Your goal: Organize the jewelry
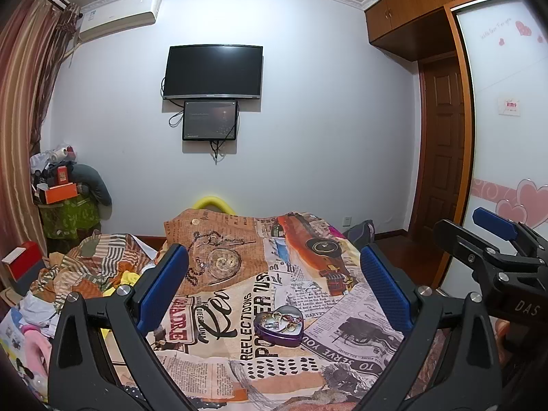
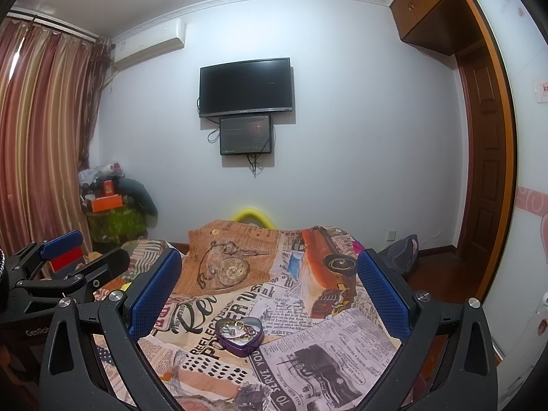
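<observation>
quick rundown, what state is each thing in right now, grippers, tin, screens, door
left gripper: open, empty, above the bed
right gripper: open, empty, above the bed
purple heart-shaped tin: lid off, rings and chain inside, sitting on the newspaper-print bedspread
large black wall television: screen dark
small black monitor under it: on, dim picture
brown wooden door: looks closed
striped curtains: drawn shut

I see a bed [image 1: 239,370] covered with a newspaper/vintage-car print sheet [image 2: 342,349]. Purple heart-shaped tin [image 1: 279,325] sits on it near centre, open, small jewelry pieces inside. Rumpled striped bedding [image 1: 92,267] piled at the bed's left edge.
</observation>
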Demonstrator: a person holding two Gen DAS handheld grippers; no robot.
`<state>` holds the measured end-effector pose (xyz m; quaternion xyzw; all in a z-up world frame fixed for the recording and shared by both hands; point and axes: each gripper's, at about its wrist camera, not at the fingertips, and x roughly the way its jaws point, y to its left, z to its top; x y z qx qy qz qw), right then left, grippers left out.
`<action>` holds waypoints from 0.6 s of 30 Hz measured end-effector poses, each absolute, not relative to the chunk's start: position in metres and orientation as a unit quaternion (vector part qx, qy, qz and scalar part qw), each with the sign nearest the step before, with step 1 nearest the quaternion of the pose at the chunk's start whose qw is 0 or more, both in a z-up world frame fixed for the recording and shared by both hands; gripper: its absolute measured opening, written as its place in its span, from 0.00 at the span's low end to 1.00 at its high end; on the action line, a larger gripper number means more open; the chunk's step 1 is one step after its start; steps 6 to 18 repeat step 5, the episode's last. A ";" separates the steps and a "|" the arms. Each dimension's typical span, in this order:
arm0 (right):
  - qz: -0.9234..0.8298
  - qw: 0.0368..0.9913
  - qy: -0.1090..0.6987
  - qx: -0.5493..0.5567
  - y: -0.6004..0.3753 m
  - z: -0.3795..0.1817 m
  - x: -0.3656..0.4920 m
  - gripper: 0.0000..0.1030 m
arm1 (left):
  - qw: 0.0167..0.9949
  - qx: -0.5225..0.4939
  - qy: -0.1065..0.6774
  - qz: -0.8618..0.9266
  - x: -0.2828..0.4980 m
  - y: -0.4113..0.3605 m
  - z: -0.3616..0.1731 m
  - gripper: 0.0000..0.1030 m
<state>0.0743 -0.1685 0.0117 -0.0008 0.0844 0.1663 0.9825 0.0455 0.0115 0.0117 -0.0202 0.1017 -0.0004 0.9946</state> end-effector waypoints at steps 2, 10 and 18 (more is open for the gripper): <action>0.166 0.982 0.085 0.000 -0.169 0.011 0.075 0.98 | 0.995 -0.020 0.103 -0.001 0.047 0.011 0.011 0.98; 0.166 0.982 0.088 -0.001 -0.169 0.010 0.076 0.98 | 0.994 -0.021 0.104 0.000 0.048 0.012 0.010 0.98; 0.166 0.982 0.088 -0.001 -0.169 0.010 0.076 0.98 | 0.994 -0.021 0.104 0.000 0.048 0.012 0.010 0.98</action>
